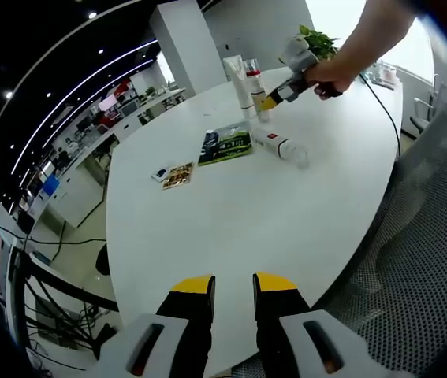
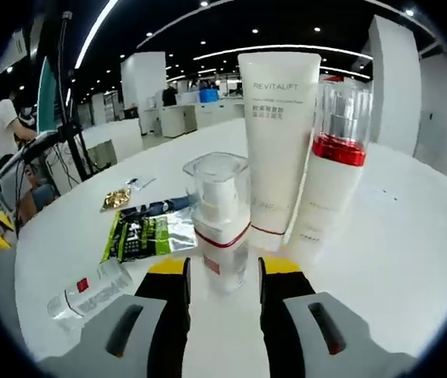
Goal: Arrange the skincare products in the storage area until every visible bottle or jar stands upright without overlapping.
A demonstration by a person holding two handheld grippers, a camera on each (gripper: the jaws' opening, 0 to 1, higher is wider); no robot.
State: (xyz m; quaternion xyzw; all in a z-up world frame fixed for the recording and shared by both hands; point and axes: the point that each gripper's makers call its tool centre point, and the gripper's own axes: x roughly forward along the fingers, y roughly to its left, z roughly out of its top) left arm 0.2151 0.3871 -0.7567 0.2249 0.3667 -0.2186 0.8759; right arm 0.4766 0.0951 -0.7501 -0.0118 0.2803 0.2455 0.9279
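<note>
While the right gripper fingers straddle the small pump bottle, contact is unclear; left gripper released.

1. Bright, even office light from ceiling strips and spotlights.
2. Window blows out white, perhaps daylight.
3. White table shows soft glare, faint shadows.
4. Fisheye bends edges; background desks go soft.
</note>
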